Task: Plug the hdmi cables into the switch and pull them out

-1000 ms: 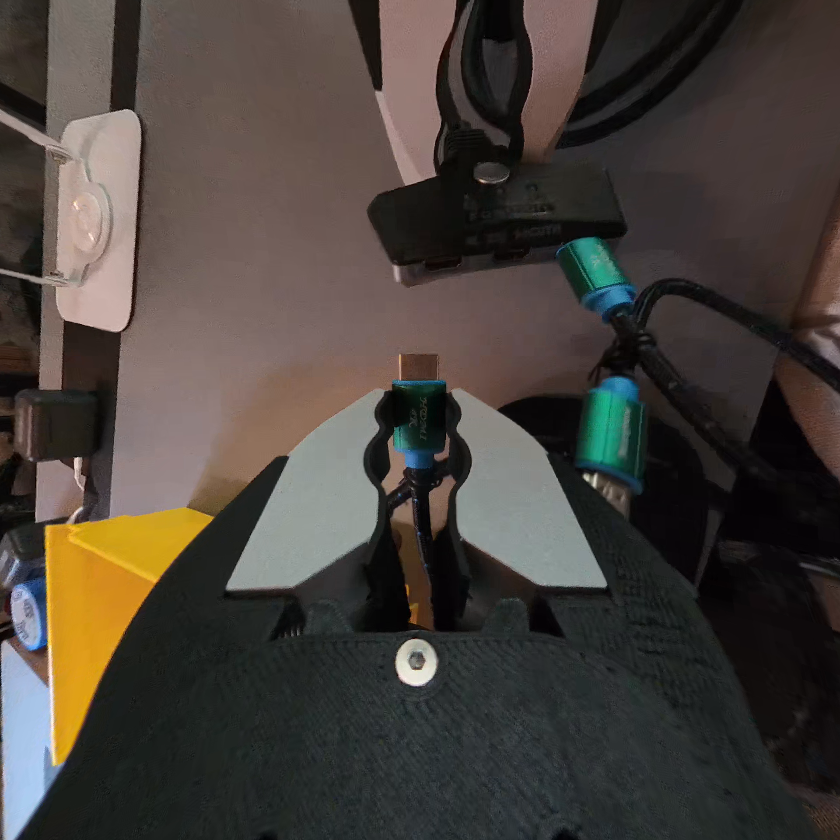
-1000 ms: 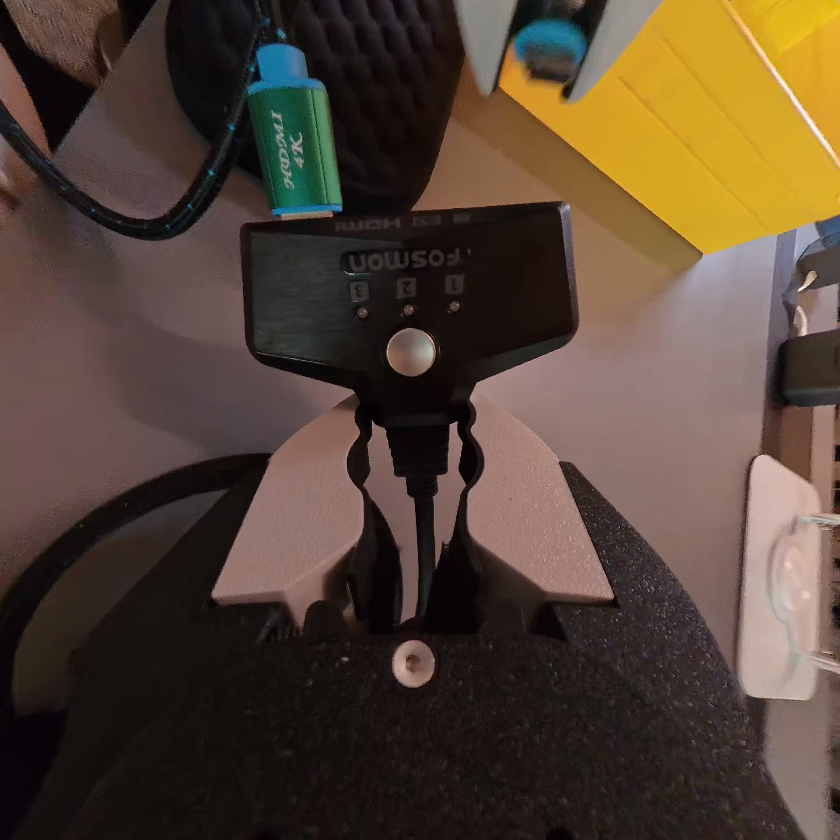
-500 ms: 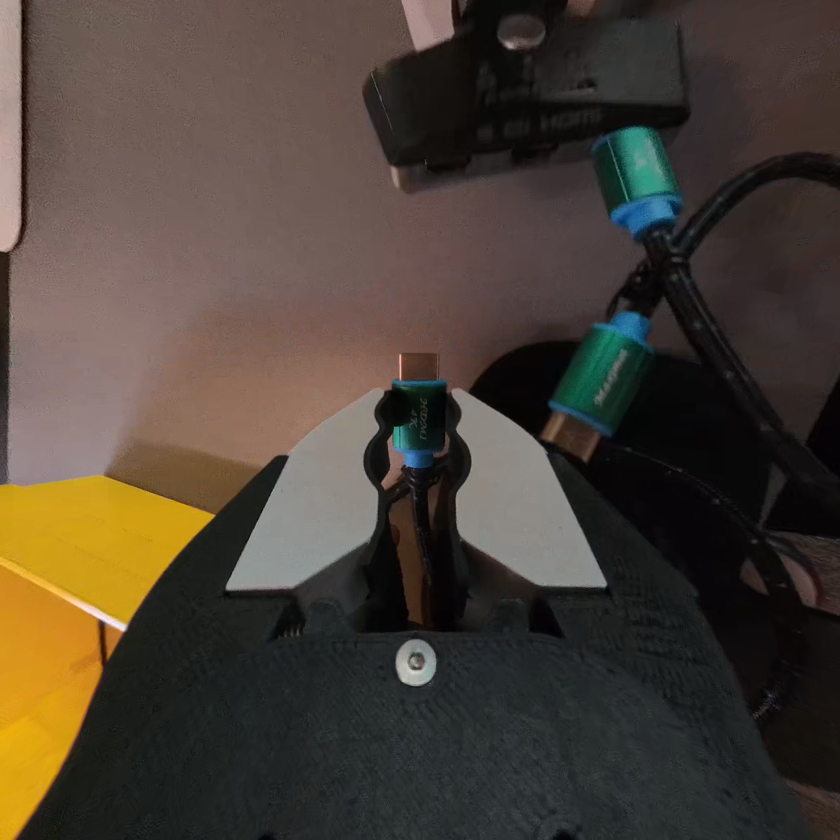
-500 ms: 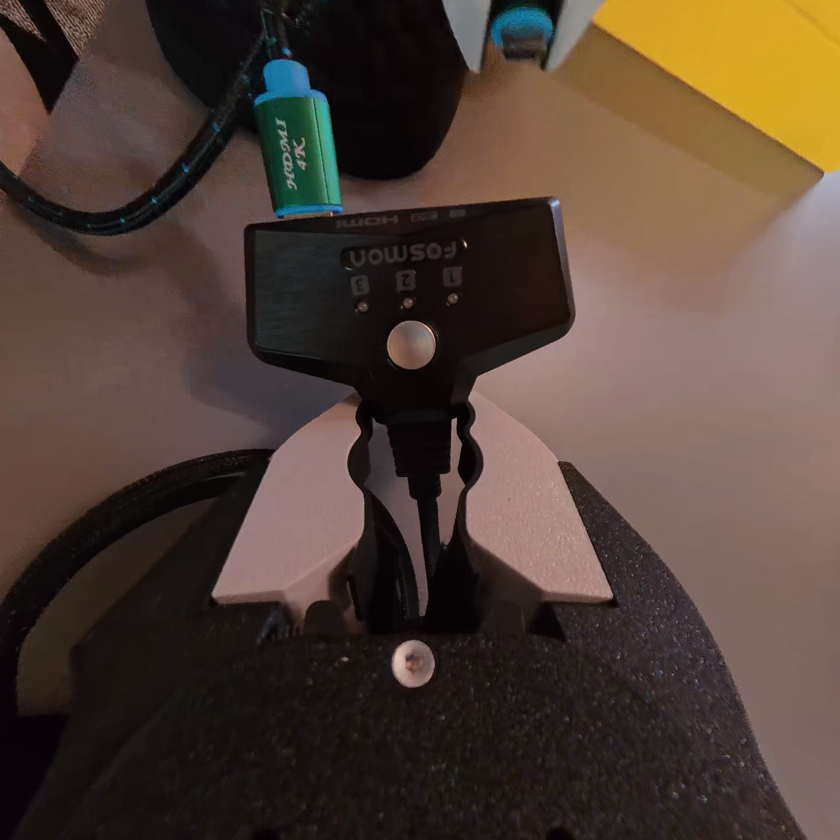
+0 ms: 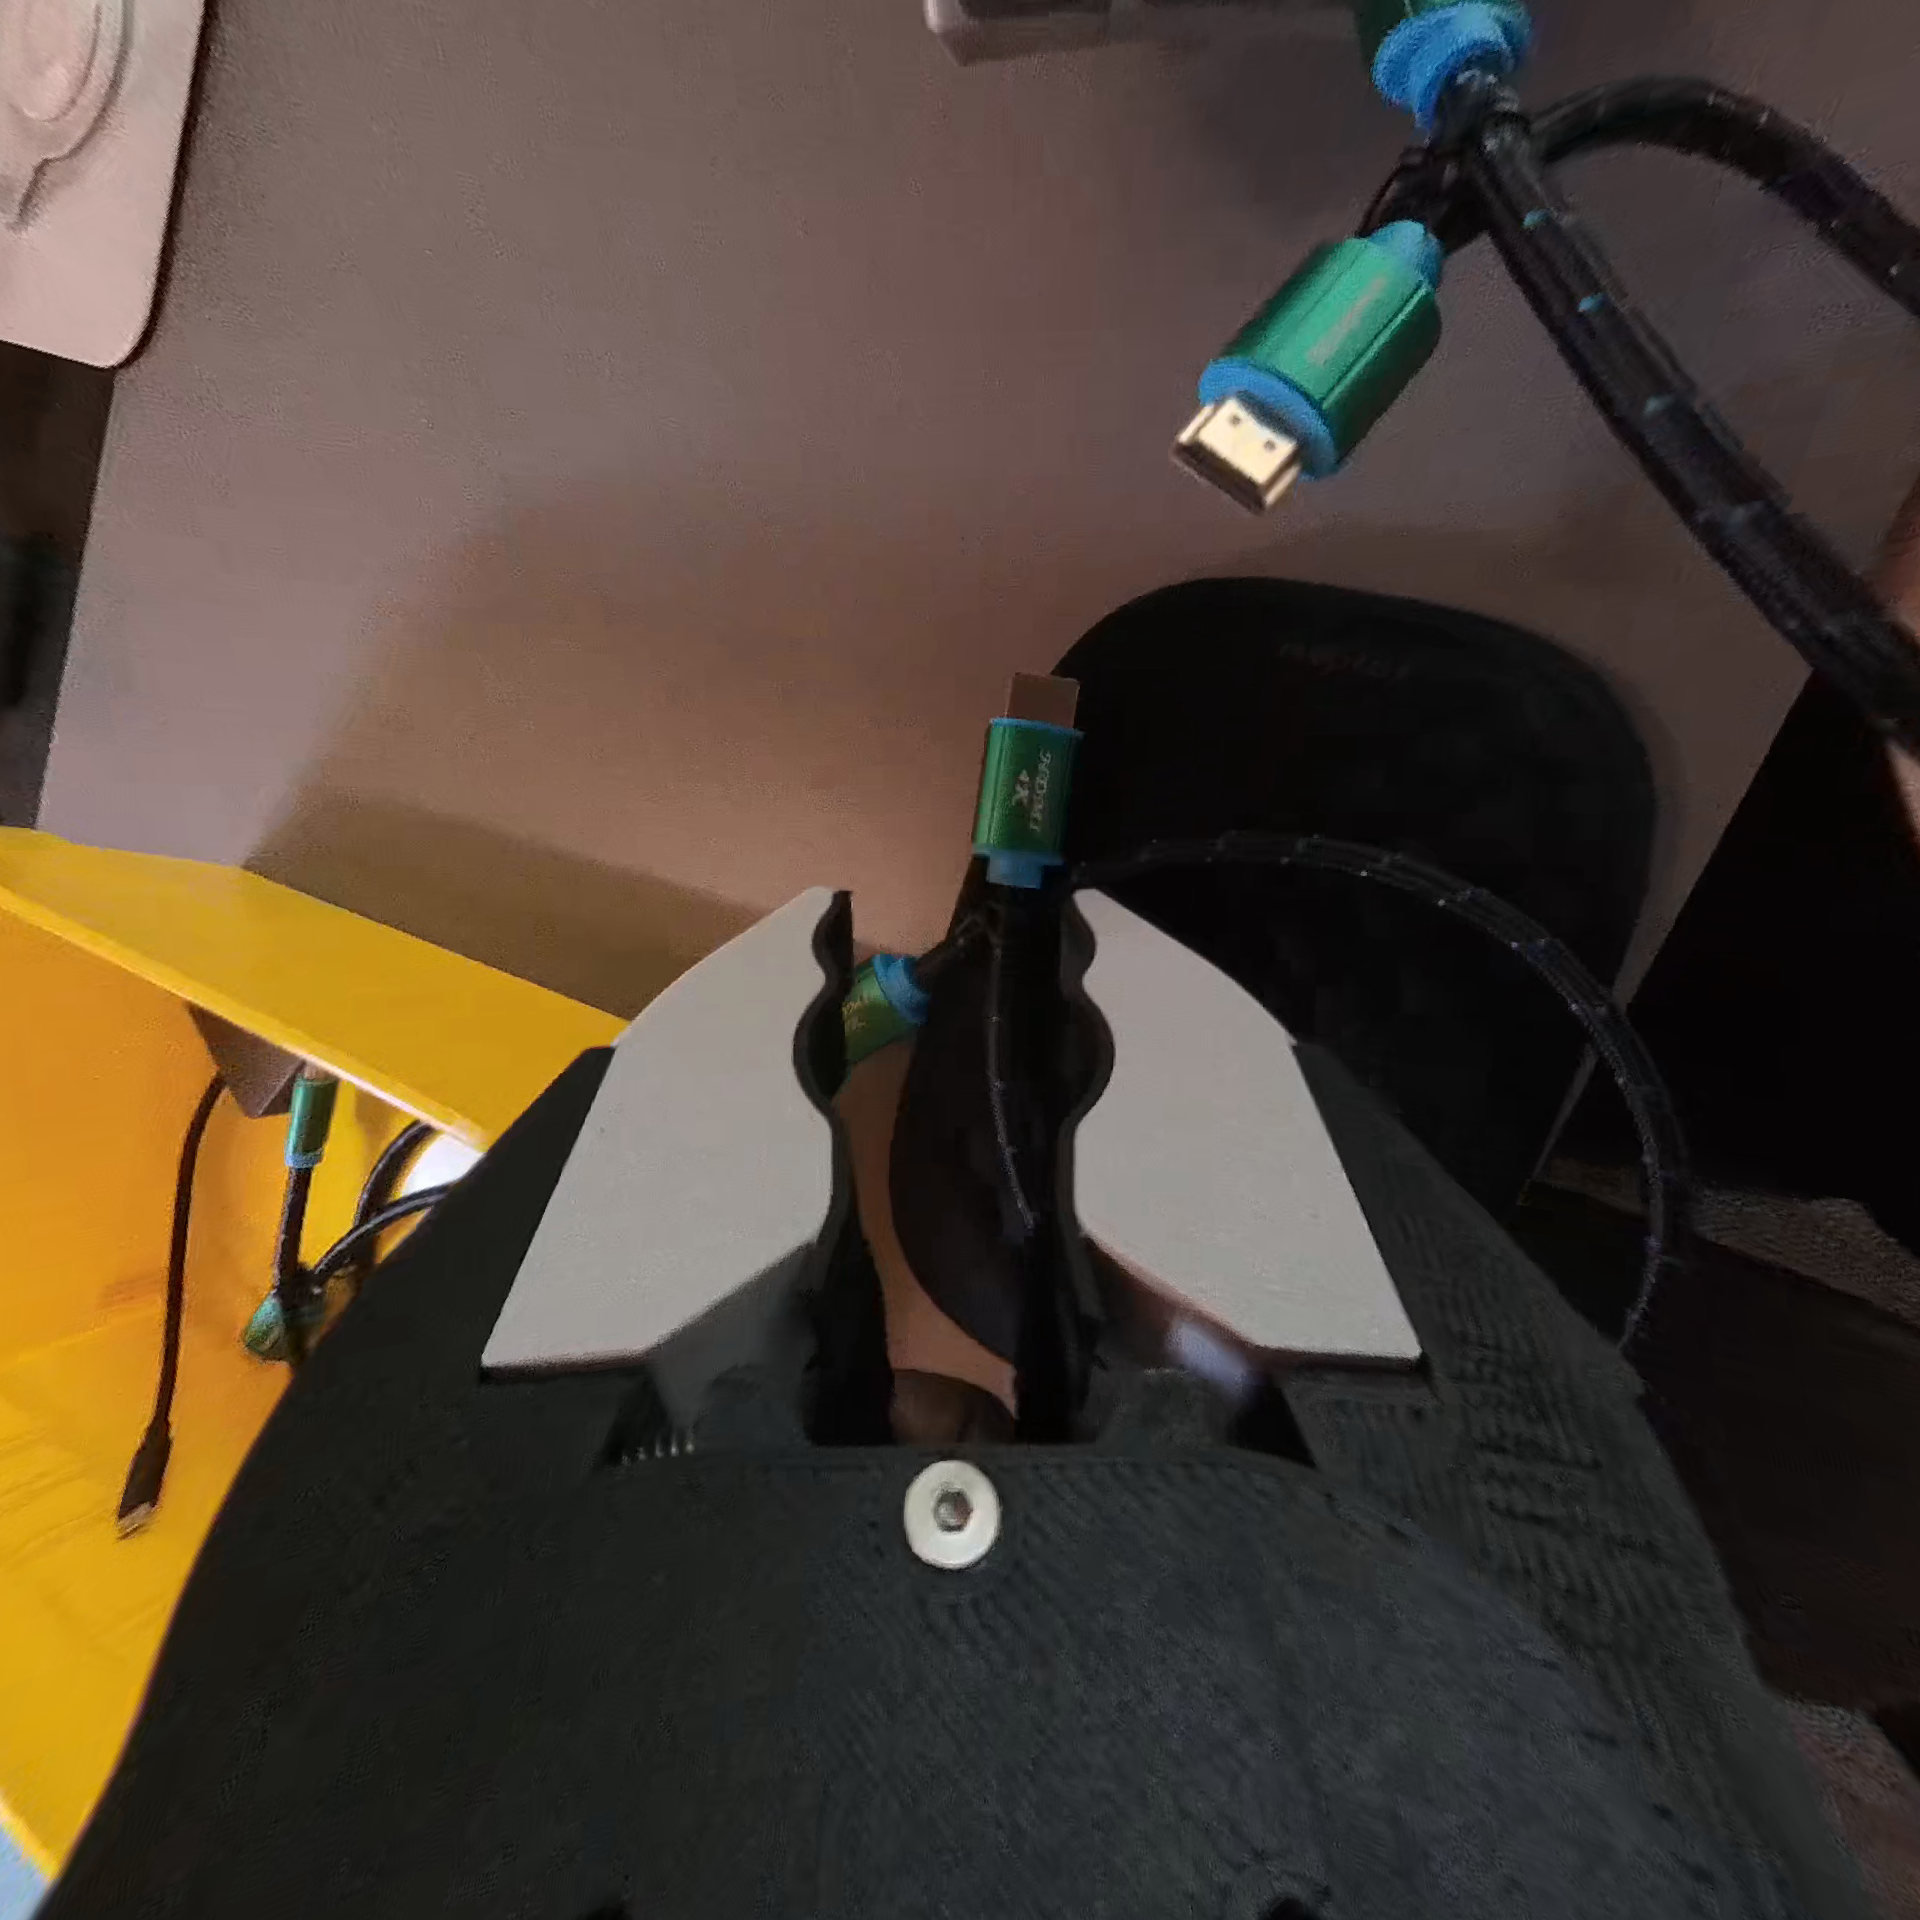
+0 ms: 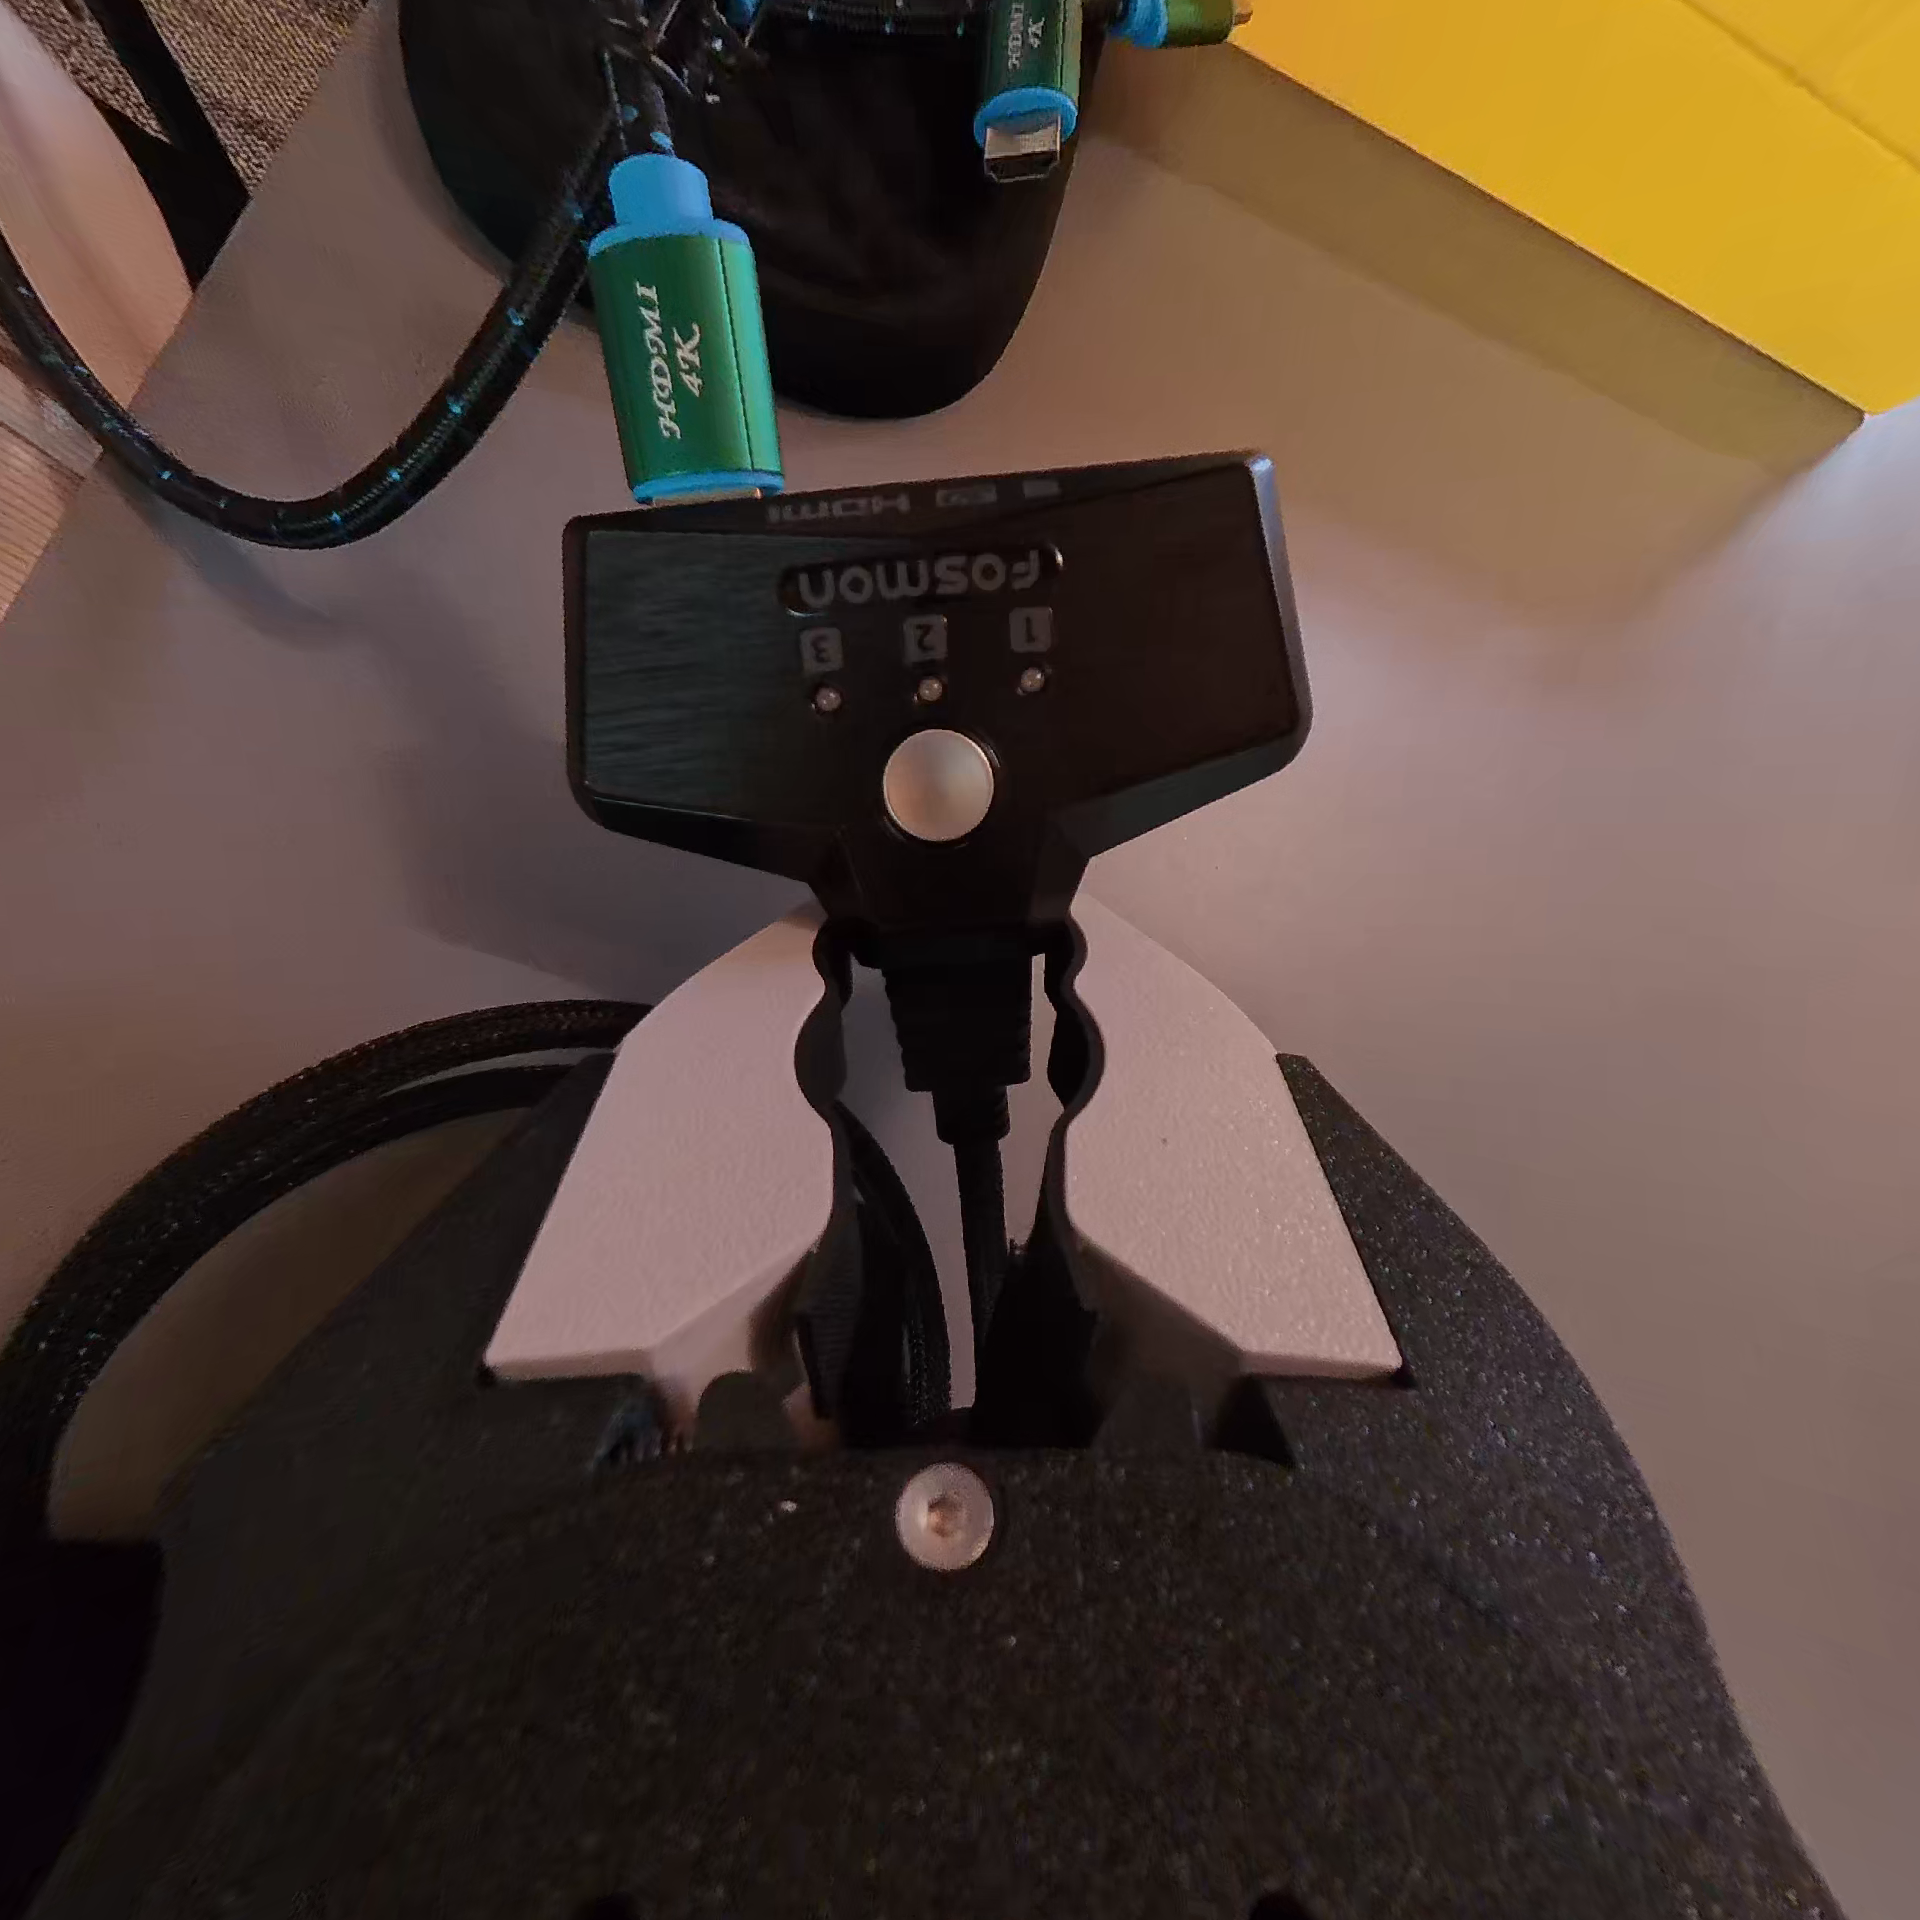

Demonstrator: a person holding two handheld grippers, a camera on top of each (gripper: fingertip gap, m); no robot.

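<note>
Left gripper (image 5: 956, 914): fingers were spread, with a wide gap between them, nothing pinched. A green HDMI plug (image 5: 1023, 790) stood upright just past the fingertips, nearer the right finger, metal tip pointing away from the tongs. Its black braided cable (image 5: 1003, 1091) ran back through the gap, close along the right finger. A second green plug (image 5: 883, 1003) sat tilted in the notch of the left finger; only part of it showed. Ahead and to the right a third green plug (image 5: 1309, 353) hung free, gold tip aimed down-left, not in any port. Farther ahead, at the frame edge, a fourth plug (image 5: 1439, 47) sat at the switch; only a sliver of the switch body showed there. A black case (image 5: 1351, 779) lay just beyond the right finger. An open yellow box (image 5: 208, 987) sat left of the tongs, with loose cables inside.

Right gripper (image 6: 945, 935): fingers were pressed in on the narrow neck of the black switch (image 6: 935, 665), where its own black lead exits and runs back between the fingers. The switch body stuck out straight ahead of the tips, above the grey table (image 6: 1558, 935), button side up. A green plugged connector (image 6: 686, 374) was seated in the far-left port on the switch's far edge, its braided cord curving off left. The middle and right ports on that edge looked unfilled. Another green plug (image 6: 1023, 73) hung farther ahead over the black case, not touching the switch. The yellow box was ahead-right. A braided loop (image 6: 260, 1091) lay left of the tongs.
</note>
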